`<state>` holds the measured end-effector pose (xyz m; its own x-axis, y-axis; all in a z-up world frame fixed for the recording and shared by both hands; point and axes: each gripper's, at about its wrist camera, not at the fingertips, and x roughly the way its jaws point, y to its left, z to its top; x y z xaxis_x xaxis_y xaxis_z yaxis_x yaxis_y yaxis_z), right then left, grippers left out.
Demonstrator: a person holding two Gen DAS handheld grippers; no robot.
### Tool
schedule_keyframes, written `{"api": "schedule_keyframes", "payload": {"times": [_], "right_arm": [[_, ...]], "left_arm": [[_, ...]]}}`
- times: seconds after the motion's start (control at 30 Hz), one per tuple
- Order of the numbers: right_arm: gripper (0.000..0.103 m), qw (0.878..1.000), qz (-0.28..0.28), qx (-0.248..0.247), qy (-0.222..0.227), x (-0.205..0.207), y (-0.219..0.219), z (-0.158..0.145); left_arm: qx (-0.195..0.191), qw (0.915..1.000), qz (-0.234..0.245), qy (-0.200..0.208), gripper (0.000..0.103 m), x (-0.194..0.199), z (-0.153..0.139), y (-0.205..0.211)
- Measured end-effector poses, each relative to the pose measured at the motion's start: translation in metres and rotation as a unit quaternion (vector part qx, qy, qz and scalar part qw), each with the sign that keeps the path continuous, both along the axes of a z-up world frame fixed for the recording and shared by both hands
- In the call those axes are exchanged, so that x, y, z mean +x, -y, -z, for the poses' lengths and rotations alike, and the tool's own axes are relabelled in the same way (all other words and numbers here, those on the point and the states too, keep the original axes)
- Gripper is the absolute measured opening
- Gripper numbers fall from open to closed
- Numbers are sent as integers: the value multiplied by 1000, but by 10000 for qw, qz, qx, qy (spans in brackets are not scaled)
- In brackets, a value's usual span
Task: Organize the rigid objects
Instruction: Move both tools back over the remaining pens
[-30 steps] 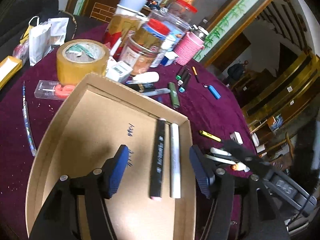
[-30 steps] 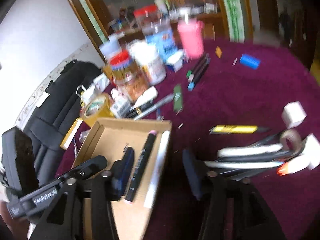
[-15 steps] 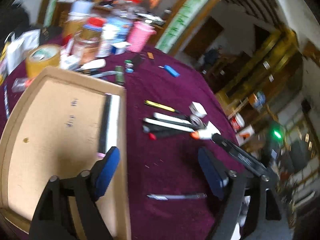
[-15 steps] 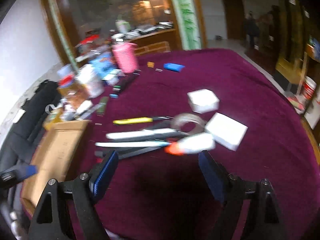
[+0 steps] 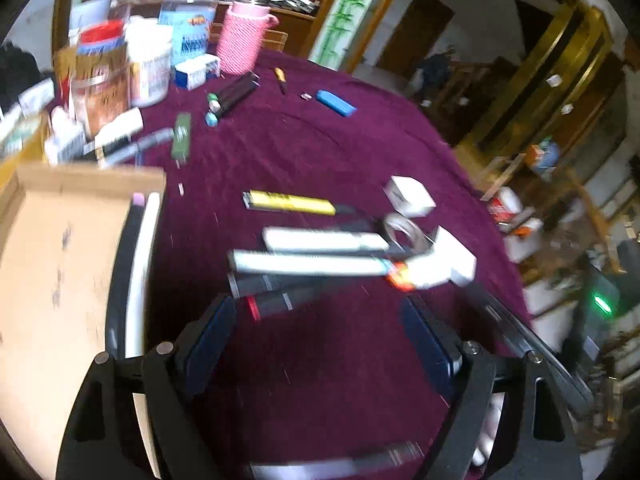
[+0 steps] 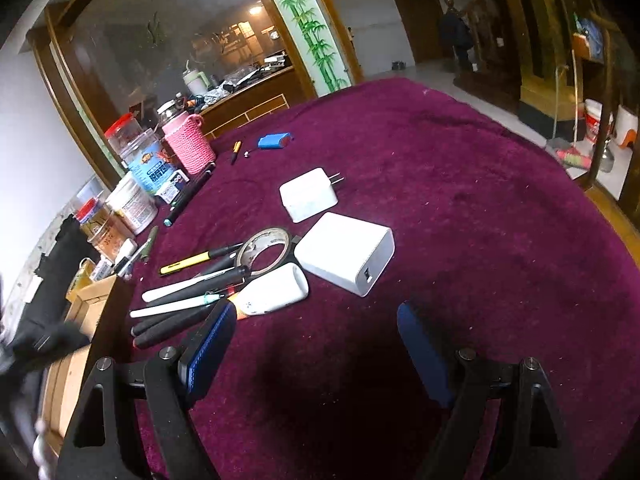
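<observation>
— Both tools swung off the cardboard box (image 5: 60,264) toward the pens (image 5: 308,262) since a second ago, jaws just widening.
— Held anything?
— No; left tool (image 5: 320,336) and right tool (image 6: 316,344) gaped empty, pens just ahead on the desk (image 6: 480,208).

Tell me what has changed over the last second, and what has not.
Both grippers swung away from the cardboard box toward the pile of pens beside the tape roll and white chargers. The left gripper and right gripper have just been opening their jaws; nothing is between them. The black and white markers stayed in the box, and the pile stayed put.
</observation>
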<state>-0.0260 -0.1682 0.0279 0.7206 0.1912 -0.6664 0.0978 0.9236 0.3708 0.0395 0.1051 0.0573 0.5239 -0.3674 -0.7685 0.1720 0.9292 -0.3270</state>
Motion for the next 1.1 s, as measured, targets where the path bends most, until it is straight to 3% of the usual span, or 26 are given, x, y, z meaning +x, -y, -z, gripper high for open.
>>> {"api": "schedule_keyframes", "payload": {"times": [0.1, 0.2, 0.23, 0.4, 0.57, 0.73, 0.83, 0.97, 1.1], "right_arm": [[85, 9998, -41, 166, -123, 3, 3, 5], [85, 9990, 16, 400, -208, 4, 11, 10], [85, 9985, 52, 492, -237, 5, 15, 11], [86, 9958, 120, 839, -338, 7, 23, 17], [86, 9963, 93, 777, -356, 6, 20, 16], [86, 9963, 93, 779, -356, 6, 20, 16], [86, 9963, 94, 778, -357, 7, 20, 17], [87, 9965, 75, 746, -359, 7, 20, 17], [89, 9970, 49, 676, -370, 9, 17, 17]], "left_arm": [[333, 9994, 26, -46, 84, 37, 13, 14], [10, 9971, 131, -746, 84, 62, 41, 19], [-52, 9966, 122, -809, 84, 61, 45, 20], [-455, 9871, 1076, -1094, 84, 26, 50, 44], [-758, 9675, 1975, -1382, 85, -15, 48, 62], [-255, 9819, 1664, -867, 85, -21, 33, 51], [-33, 9860, 1503, -718, 85, -22, 28, 49], [591, 9881, 1360, -400, 85, -15, 26, 46], [395, 9917, 1155, -406, 84, -7, 27, 38]]}}
